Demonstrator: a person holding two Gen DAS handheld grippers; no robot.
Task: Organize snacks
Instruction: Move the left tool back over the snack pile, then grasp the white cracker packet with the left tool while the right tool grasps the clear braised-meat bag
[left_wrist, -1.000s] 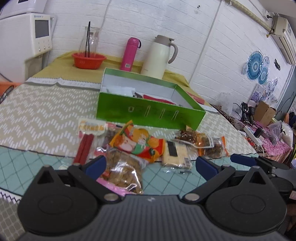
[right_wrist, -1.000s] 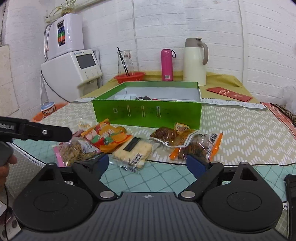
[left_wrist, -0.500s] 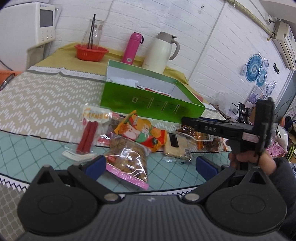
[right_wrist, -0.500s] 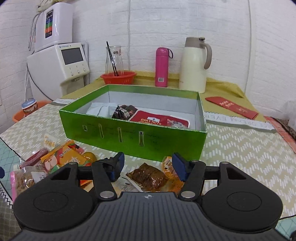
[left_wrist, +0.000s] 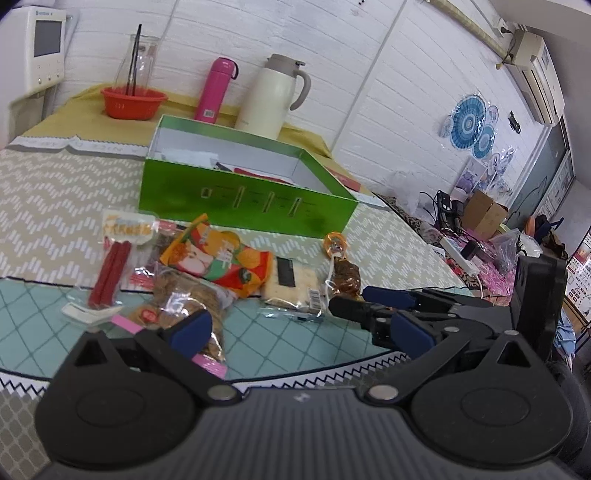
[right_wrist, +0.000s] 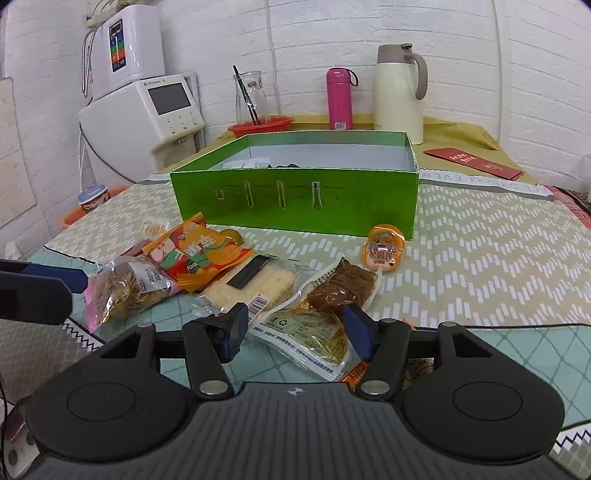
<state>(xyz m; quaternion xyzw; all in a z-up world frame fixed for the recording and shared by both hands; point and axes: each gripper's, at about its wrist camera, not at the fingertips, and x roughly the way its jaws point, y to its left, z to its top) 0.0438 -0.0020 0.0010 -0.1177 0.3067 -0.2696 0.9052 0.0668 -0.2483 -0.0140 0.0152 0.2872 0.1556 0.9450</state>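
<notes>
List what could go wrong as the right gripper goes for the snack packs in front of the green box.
1. The right gripper hangs open over two overlapping packs, the brown snack pack and the clear pack; closing might catch both, or only loose film.
2. The left gripper is close beside the same pile; the two could bump.
3. The green box has a tall front wall; a low carry could hit it.

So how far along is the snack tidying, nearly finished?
Barely started. A few packets already lie in the green box. The right gripper stands open over the brown snack packet, gripping nothing. The orange pouch, cracker pack and red sticks still wait on the table.
</notes>
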